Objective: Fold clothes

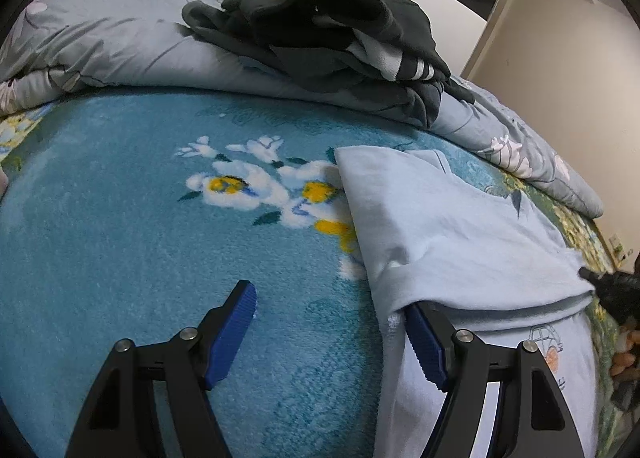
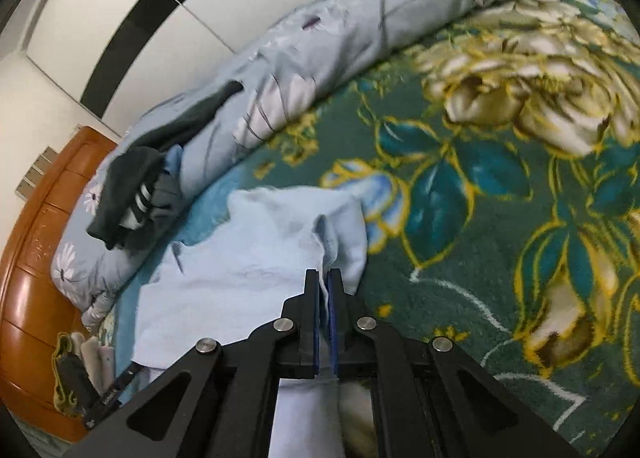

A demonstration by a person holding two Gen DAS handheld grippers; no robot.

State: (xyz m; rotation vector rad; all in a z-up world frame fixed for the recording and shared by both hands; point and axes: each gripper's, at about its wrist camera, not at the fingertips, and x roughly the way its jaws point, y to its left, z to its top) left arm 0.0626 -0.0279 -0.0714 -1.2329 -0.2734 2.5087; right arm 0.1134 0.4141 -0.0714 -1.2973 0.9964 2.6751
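A light blue shirt (image 1: 452,234) lies partly folded on the floral blanket (image 1: 120,225). My left gripper (image 1: 332,306) is open at the shirt's left edge; its right finger (image 1: 428,342) sits under the folded-over layer, its left finger (image 1: 236,318) over bare blanket. In the right wrist view my right gripper (image 2: 324,278) is shut on a fold of the light blue shirt (image 2: 248,254). The right gripper also shows at the right edge of the left wrist view (image 1: 612,286), at the fold's right end.
A pile of dark grey clothes (image 1: 320,37) rests on a rolled grey-blue floral quilt (image 1: 100,41) along the far side of the bed; both show in the right wrist view (image 2: 132,193). A wooden headboard (image 2: 36,258) and white wall panels lie beyond.
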